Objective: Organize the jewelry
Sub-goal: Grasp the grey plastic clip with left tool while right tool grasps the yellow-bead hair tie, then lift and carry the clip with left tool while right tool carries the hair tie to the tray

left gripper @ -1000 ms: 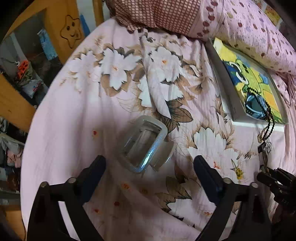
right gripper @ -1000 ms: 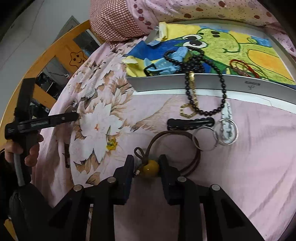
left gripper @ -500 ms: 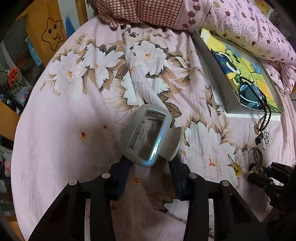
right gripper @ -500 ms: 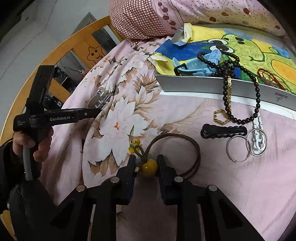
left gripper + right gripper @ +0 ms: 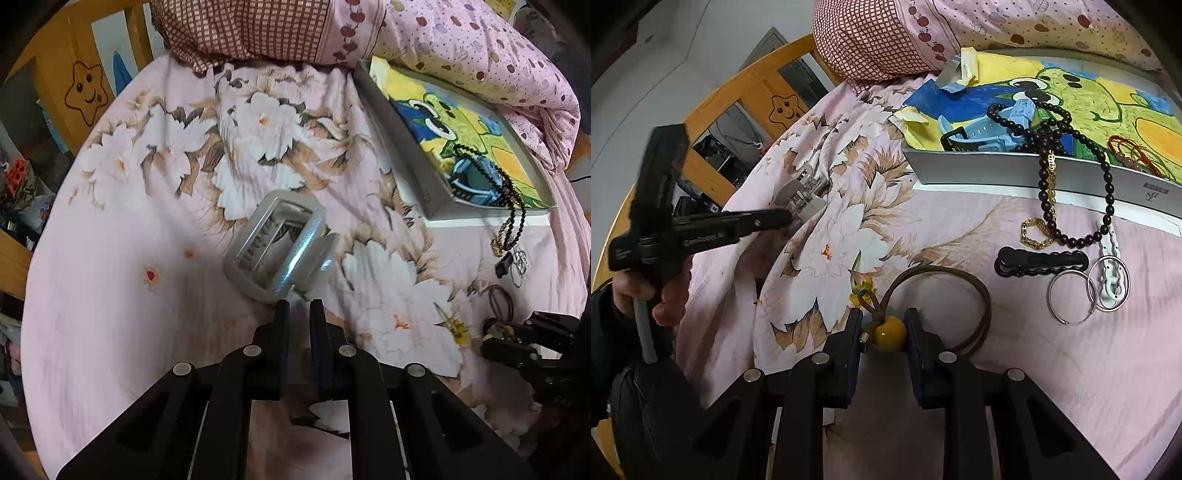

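Note:
My left gripper (image 5: 298,306) is shut on the near edge of a silver rectangular hair claw clip (image 5: 275,246) on the floral bedsheet; it also shows in the right wrist view (image 5: 799,195), with the left gripper (image 5: 783,218) at it. My right gripper (image 5: 882,325) is shut on the yellow bead (image 5: 888,334) of a brown cord bracelet (image 5: 956,291) that lies on the sheet. A shallow grey box (image 5: 997,171) with a green cartoon lining holds a blue clip (image 5: 990,129) and red bangles (image 5: 1134,155). A dark bead necklace (image 5: 1104,177) hangs over its edge.
On the sheet near the box lie a black hair clip (image 5: 1039,260), two metal rings (image 5: 1071,297), a white clip (image 5: 1110,266) and a gold chain (image 5: 1036,232). A checked pillow (image 5: 243,29) and a wooden headboard (image 5: 77,85) lie beyond.
My left gripper has gone from wide open to shut on the silver claw clip and has tilted it. My right gripper stays shut on the yellow bead, with the cord shifted slightly.

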Demonstrator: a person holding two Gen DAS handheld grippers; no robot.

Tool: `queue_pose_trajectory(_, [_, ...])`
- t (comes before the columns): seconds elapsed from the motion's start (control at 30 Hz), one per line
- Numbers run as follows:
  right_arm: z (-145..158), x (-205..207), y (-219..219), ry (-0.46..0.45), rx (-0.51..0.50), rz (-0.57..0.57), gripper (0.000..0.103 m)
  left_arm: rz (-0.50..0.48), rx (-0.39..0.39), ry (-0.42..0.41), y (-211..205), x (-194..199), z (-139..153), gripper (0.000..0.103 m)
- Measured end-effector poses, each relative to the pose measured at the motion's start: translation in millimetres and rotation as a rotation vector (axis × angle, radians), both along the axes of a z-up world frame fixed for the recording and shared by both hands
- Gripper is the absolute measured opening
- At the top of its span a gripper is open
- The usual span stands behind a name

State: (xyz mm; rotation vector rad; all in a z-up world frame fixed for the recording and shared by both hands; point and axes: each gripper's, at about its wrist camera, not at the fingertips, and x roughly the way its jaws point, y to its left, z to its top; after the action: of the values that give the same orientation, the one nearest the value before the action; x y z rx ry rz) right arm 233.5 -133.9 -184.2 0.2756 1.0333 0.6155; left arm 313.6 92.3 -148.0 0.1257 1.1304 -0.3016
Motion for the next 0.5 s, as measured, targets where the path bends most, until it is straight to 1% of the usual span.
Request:
queue_pose_trajectory(0.03, [0.4, 0.9, 0.2, -0.007, -0.003, 0.001, 0.021, -0.006, 0.003, -0.023, -2.0, -2.6, 4.2, 0.009])
queue_pose_trajectory(0.07, [1.2, 1.9, 0.8, -0.017, -0.009, 0.001, 0.021, -0.011, 0.01, -0.049, -3.6, -5.6, 8.1, 0.013])
queue_pose_trajectory(0.1, [2.0, 3.4, 1.3, -0.026, -0.012, 0.001, 0.021, -0.013, 0.021, -0.071, -5.5, -7.9, 10.6, 0.024])
queue_pose_trajectory(0.13, [2.4, 5.4, 2.1, -0.031, -0.012, 0.001, 0.021, -0.012, 0.043, -0.101, -7.9, -9.1, 12.6, 0.033])
queue_pose_trajectory(0.17, [2.7, 7.4, 2.2, -0.038, -0.01, 0.0, 0.021, -0.008, 0.07, -0.128, -9.8, -9.4, 13.2, 0.046])
queue_pose_trajectory(0.23, [2.2, 11.2, 2.9, -0.045, -0.005, 0.0, 0.021, 0.0, 0.098, -0.161, -11.8, -6.7, 12.7, 0.048])
queue_pose_trajectory(0.37, [-0.5, 17.6, 4.6, -0.051, 0.007, 0.0, 0.021, 0.007, 0.091, -0.149, -11.0, 9.8, -0.2, 0.048])
queue_pose_trajectory(0.43, [-1.5, 19.0, 5.1, -0.05, 0.011, 0.001, 0.022, -0.002, 0.109, -0.165, -11.9, 15.5, -4.1, 0.048])
queue_pose_trajectory(0.5, [-2.4, 20.4, 6.0, -0.052, 0.018, 0.004, 0.021, -0.01, 0.097, -0.172, -10.9, 19.4, -5.8, 0.048])
